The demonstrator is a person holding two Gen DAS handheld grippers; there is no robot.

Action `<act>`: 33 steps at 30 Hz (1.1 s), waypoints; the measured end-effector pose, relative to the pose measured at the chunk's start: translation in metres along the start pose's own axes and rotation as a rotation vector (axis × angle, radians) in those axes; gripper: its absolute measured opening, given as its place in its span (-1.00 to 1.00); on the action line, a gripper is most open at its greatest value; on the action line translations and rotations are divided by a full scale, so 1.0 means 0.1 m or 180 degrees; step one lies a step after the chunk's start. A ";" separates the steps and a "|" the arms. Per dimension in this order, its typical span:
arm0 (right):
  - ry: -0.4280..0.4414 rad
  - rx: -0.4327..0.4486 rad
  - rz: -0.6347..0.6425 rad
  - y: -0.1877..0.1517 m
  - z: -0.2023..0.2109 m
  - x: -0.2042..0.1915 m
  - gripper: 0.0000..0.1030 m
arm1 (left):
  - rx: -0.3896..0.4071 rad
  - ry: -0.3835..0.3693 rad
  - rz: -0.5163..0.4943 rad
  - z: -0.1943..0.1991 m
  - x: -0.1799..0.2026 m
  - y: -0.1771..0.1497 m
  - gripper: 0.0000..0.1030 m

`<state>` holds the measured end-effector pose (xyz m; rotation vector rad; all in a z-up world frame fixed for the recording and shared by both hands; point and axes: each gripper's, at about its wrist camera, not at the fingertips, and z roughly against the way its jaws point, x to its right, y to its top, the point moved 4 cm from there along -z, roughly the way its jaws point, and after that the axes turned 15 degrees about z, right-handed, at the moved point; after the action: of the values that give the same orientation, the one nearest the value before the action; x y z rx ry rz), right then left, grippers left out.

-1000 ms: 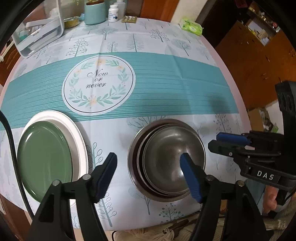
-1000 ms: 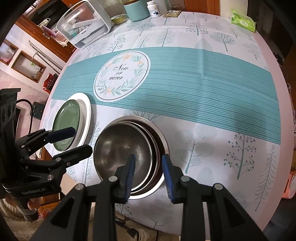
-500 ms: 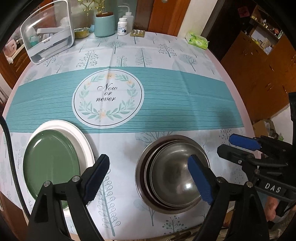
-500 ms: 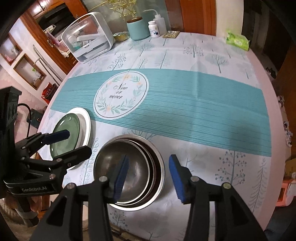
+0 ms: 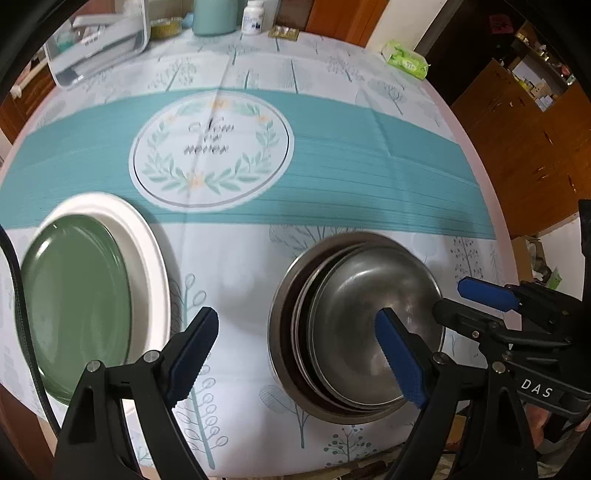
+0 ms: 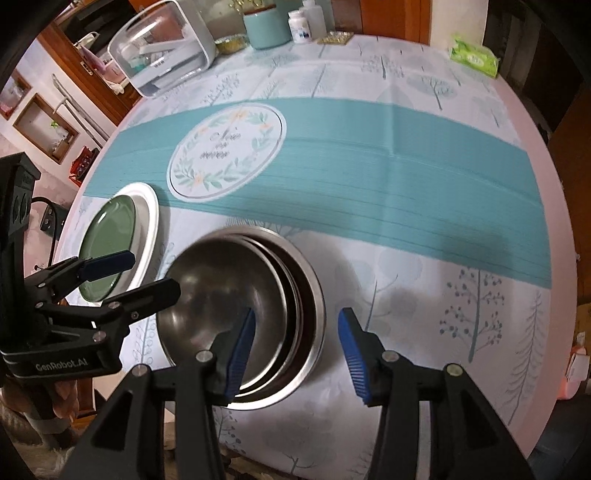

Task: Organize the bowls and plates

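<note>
**Both grippers open over the nested steel bowls on a round table**

A round table (image 5: 369,122) under a tree-printed cloth with a teal band fills both views, with wooden cabinets behind it.

The left gripper (image 5: 295,354) stands wide apart and holds nothing. In its own view its left pad hangs over bare cloth at 7 o'clock and its right pad (image 5: 400,363) lies over the near right part of the bowls at 5 o'clock; whether that pad touches metal cannot be told. The right gripper (image 6: 297,354) is parted about halfway, also empty. Its left pad (image 6: 240,354) overlaps the near rim of the bowls, its right pad hangs over cloth beside them, so the rim on that side lies between the pads with no pad seen pressing on it.

The stack of steel bowls (image 5: 354,321) sits near the table's near edge, at 5 o'clock in the left view and 6 o'clock in the right. It is several dull grey metal bowls nested one inside another, the inner ones shifted off-centre so their rims show as crescents.

At 8 o'clock in the left view a green plate (image 5: 77,310) lies on a larger white plate (image 5: 147,258), well apart from the bowls. A round wreath print (image 5: 210,147) sits toward 11 o'clock. At the far edge stand a clear container (image 6: 166,51), a teal jar (image 6: 266,27), a white bottle (image 6: 299,24) and, toward 1 o'clock, a green tissue pack (image 5: 406,62).
</note>
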<state>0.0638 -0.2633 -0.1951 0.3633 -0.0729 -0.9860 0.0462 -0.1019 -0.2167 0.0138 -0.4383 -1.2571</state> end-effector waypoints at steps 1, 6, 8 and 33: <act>0.0010 -0.0022 -0.0017 -0.01 -0.02 0.00 -0.09 | -0.0029 -0.0009 0.0016 -0.03 -0.01 0.00 0.66; 0.0096 -0.0164 -0.0141 -0.08 -0.14 0.04 -0.09 | -0.0200 -0.0067 0.0086 -0.16 -0.05 -0.03 0.66; 0.0165 -0.0225 -0.0221 -0.12 -0.19 0.06 -0.09 | -0.0256 -0.0087 0.0109 -0.20 -0.06 -0.04 0.66; 0.0551 -0.0475 -0.0563 -0.20 -0.32 0.12 -0.43 | -0.0795 -0.0131 0.0253 -0.52 -0.04 -0.18 -0.19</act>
<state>0.0621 -0.2748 -0.2332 0.3202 0.1917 -1.1232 0.0459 -0.1159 -0.2699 -0.2397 -0.3118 -1.2278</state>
